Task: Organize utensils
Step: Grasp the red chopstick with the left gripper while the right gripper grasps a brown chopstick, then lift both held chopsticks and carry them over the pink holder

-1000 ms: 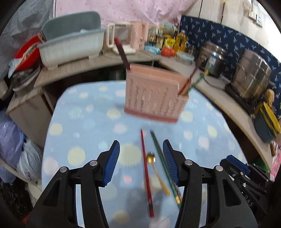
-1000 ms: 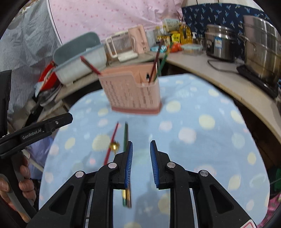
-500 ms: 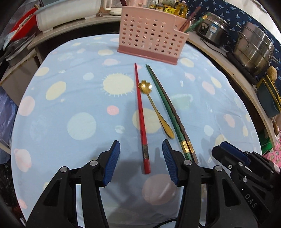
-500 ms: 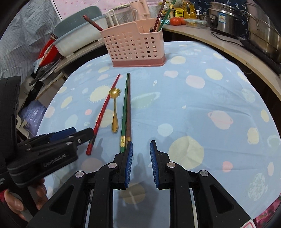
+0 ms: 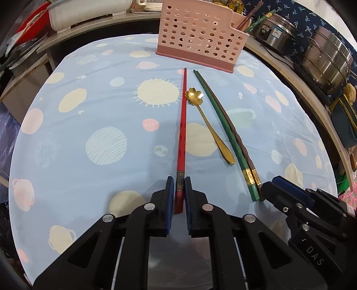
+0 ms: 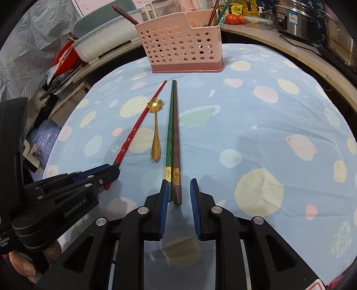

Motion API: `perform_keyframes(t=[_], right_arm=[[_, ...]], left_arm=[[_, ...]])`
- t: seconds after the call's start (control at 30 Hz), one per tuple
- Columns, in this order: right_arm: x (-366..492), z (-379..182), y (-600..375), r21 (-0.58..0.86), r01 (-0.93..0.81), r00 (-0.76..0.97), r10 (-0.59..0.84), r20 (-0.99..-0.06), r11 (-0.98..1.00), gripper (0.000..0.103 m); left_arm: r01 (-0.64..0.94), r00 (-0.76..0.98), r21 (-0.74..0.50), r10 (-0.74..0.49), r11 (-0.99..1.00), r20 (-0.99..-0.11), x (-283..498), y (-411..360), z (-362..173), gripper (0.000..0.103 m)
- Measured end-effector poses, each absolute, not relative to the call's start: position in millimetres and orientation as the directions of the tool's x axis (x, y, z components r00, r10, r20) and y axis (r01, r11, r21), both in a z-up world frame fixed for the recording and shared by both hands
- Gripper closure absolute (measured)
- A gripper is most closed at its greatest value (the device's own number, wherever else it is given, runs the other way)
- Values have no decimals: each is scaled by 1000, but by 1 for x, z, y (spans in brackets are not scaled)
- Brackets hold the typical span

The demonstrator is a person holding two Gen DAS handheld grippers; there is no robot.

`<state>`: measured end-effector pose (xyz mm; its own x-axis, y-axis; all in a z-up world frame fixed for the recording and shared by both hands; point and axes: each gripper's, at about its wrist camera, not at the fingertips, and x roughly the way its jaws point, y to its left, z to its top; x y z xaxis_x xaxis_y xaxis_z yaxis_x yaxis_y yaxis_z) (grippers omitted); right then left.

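On the planet-print tablecloth (image 5: 89,111) lie a red chopstick (image 5: 181,125), a gold flower spoon (image 5: 207,125), and a green chopstick (image 5: 223,125) beside a brown chopstick (image 5: 236,136). They all point toward a pink perforated holder (image 5: 198,33) that has chopsticks standing in it. My left gripper (image 5: 178,180) is closing, and its pads press on the red chopstick's near end. My right gripper (image 6: 178,185) is low over the cloth with its jaws slightly apart. The ends of the green chopstick (image 6: 170,125) and brown chopstick (image 6: 176,129) lie between them, with a gap at the right pad.
A curved counter wraps the table's far and right sides. On it are steel pots (image 5: 328,55), a rice cooker (image 5: 276,33) and a white tub (image 5: 89,13). A hand (image 6: 22,267) holds the left gripper at the lower left.
Both grippers sank toward the cloth and moved up to the utensils' near ends. The left jaws narrowed onto the red chopstick. The right jaws now straddle the green and brown chopsticks.
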<state>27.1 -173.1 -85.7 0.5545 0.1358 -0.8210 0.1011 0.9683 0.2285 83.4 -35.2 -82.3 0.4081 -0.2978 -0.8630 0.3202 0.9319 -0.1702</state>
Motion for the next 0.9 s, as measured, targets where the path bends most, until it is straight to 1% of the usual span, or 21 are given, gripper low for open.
perform_keyframes(t=[0.13,0.33,0.53,0.57,0.67,0.83,0.9], right_arm=[[30,-90,-173,216,101,546,128,-828,971,87],[33,-95,-175,203,107,542,114,-833,973,88],[38,-96,-168,158,92,554,81,-829,983,88],[38,-96,-168,155,90,556,79,-827,984,88],[38,-96,-167,129,82,563,62,-824,988,95],[33,-91,-171,139,85,569,66,-819,987,96],[30,-86,-174,143,88,579,66,-813,986,96]], left_arm=[[327,410,-164,-296,931,-863,83,-36,-83,94],[327,408,-171,-302,929,-862,84,-35,-83,94],[327,409,-177,-308,928,-859,84,-35,-85,94],[327,409,-178,-309,928,-859,83,-35,-85,94],[327,408,-179,-309,928,-859,83,-35,-85,94],[334,389,-201,-329,921,-861,81,-31,-83,96],[337,392,-192,-323,922,-861,76,-29,-81,96]])
